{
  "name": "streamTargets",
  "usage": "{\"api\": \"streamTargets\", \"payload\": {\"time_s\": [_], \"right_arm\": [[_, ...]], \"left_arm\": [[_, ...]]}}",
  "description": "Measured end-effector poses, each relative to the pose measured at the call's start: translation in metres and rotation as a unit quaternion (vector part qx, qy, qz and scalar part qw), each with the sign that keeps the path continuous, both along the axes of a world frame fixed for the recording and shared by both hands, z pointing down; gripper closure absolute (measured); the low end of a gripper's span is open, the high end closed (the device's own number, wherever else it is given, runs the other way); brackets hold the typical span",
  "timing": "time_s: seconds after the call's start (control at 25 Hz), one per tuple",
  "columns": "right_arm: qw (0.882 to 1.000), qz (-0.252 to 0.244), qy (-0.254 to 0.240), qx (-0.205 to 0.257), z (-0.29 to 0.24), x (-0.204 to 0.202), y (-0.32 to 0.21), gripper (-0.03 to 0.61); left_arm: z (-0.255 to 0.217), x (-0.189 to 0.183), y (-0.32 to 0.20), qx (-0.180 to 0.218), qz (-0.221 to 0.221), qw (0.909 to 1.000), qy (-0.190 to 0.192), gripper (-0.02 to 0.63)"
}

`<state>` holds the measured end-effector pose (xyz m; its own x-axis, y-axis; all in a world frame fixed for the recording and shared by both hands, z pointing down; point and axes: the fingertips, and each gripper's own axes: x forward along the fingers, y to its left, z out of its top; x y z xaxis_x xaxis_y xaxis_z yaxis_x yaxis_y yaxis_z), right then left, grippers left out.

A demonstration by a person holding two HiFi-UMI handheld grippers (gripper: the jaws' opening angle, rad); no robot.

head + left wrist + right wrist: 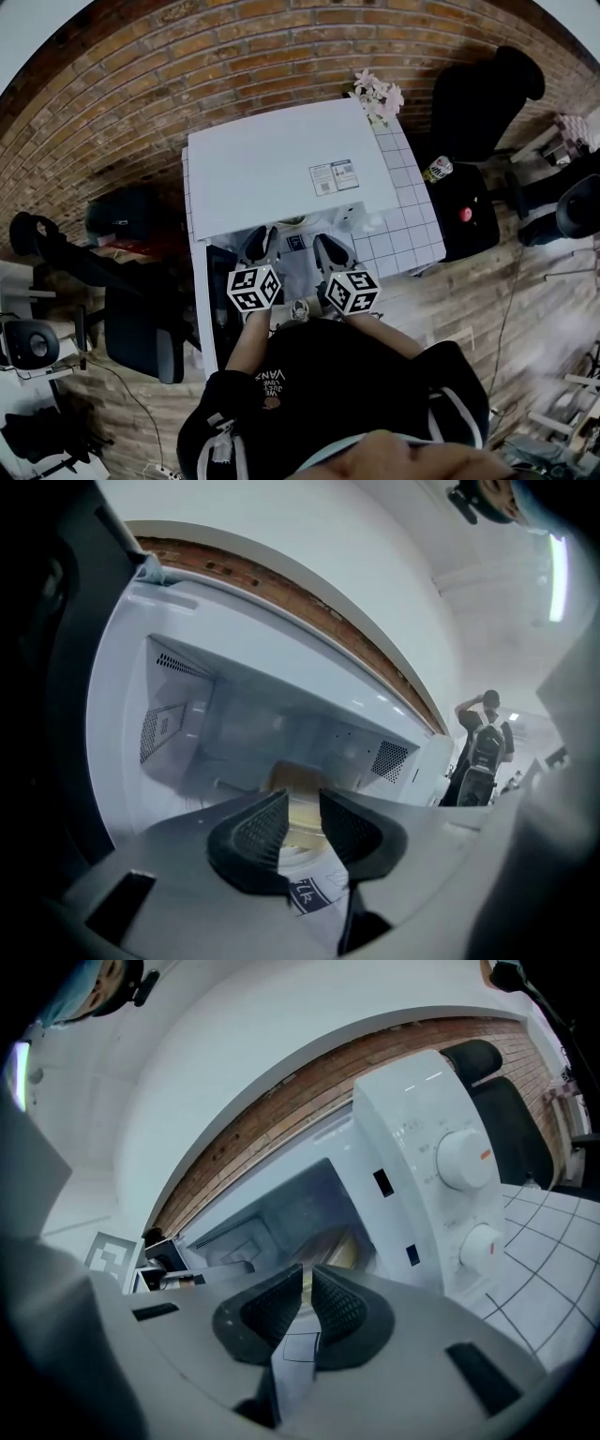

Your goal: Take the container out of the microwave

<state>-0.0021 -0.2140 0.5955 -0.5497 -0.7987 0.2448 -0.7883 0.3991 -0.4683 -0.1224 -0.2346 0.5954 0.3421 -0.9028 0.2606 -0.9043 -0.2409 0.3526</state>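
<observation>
The left gripper (302, 801) hides most of the container (292, 778); overhead, the microwave (272, 164) covers it. Print on the label (335, 175) is unreadably small.

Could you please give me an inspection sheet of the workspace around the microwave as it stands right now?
Surface: white tiled table; the microwave stands on it with its door open.
Job's things: container sits inside the microwave, not gripped.
Clutter: flowers at the table's far corner; a can just off the table's right edge.
Grippers: left gripper has its jaws apart and empty, in line with the container; right gripper has its jaws together and empty.
Cables: thin cable trailing to the right of the table.
Surroundings: brick wall behind; office chair at left.
</observation>
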Motion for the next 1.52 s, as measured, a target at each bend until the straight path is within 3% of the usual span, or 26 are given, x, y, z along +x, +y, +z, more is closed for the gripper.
{"api": "streamTargets", "payload": {"time_s": [0.24, 0.32, 0.68, 1.28, 1.52], "right_arm": [[1.0, 0.013, -0.006, -0.009, 0.006, -0.002, -0.01, 0.564], [1.0, 0.016, -0.014, -0.018, 0.008, -0.004, -0.014, 0.487], [0.999, 0.03, -0.023, -0.038, 0.017, -0.013, -0.028, 0.431], [0.994, 0.064, -0.057, -0.065, 0.031, -0.026, -0.054, 0.4], [0.993, 0.074, -0.066, -0.07, 0.037, -0.026, -0.063, 0.4]], "left_arm": [[0.009, -0.01, -0.018, -0.01, -0.012, 0.9998, 0.016, 0.483], [0.01, -0.012, -0.023, -0.011, -0.014, 0.9997, 0.019, 0.479], [0.023, -0.021, -0.048, -0.028, -0.03, 0.9982, 0.044, 0.418], [0.036, -0.022, -0.08, -0.057, -0.016, 0.9951, 0.079, 0.377], [0.04, -0.018, -0.082, -0.065, 0.001, 0.9949, 0.076, 0.374]]}}
